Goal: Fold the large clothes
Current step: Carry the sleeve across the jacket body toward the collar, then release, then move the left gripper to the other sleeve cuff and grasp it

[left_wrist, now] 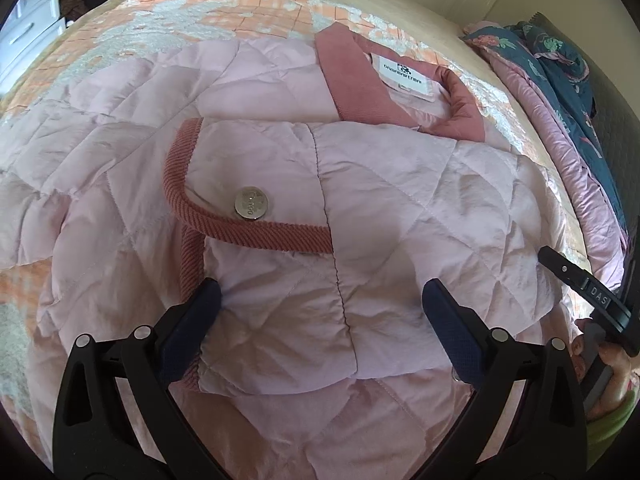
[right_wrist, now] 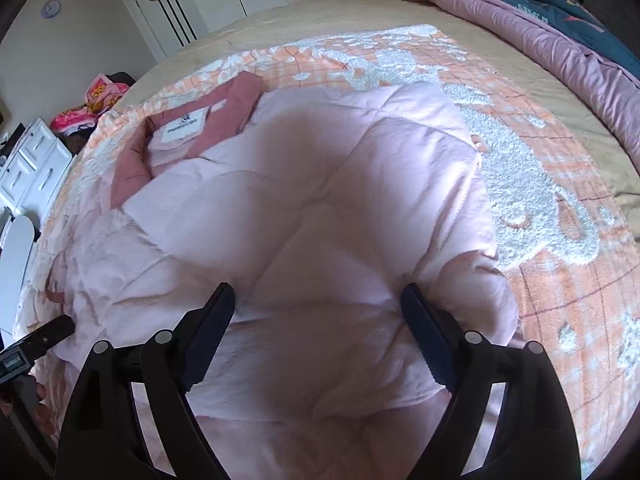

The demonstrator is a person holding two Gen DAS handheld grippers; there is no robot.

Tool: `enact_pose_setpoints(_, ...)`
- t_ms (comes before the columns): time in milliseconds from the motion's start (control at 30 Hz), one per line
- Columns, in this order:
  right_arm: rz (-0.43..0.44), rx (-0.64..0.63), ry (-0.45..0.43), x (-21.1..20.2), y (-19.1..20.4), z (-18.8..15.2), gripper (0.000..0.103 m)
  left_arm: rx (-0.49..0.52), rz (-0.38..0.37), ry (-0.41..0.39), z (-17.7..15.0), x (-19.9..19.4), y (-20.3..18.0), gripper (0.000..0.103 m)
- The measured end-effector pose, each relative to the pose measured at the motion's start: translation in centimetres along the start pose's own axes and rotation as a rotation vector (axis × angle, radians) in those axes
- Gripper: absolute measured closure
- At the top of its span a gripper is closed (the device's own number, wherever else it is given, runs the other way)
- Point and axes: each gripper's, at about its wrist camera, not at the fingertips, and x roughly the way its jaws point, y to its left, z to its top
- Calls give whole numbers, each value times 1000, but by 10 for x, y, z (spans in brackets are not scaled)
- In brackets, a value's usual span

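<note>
A sleeve (left_wrist: 280, 208) is laid across the jacket (right_wrist: 320, 208) (both grippers (left_wrist: 320, 320) (right_wrist: 318, 328) spread, nothing clamped); a hem grasp is called for next

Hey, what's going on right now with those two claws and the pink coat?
Left gripper open, over folded sleeve cuff. Right gripper open, over pink jacket. Jacket on blanket, partly folded. Nothing in the way.

Jacket (left_wrist: 280, 208) on blanket (left_wrist: 248, 12) on bed; duvet (left_wrist: 560, 92) right of jacket
</note>
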Motion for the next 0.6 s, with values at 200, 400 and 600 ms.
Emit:
enact_pose_setpoints(200,23,8,-65,-32,7,-10,5,-42,-44,-22,-1,-18,5,8)
enact_pose_setpoints(400,19,-8,-86,-52,21,-17,4,-70,-40,-56,-4,-38,15,8)
enact_pose_setpoints(600,36,-29,-99,-66,48,-24,4,-90,-29,-100,-8,-61,30,8)
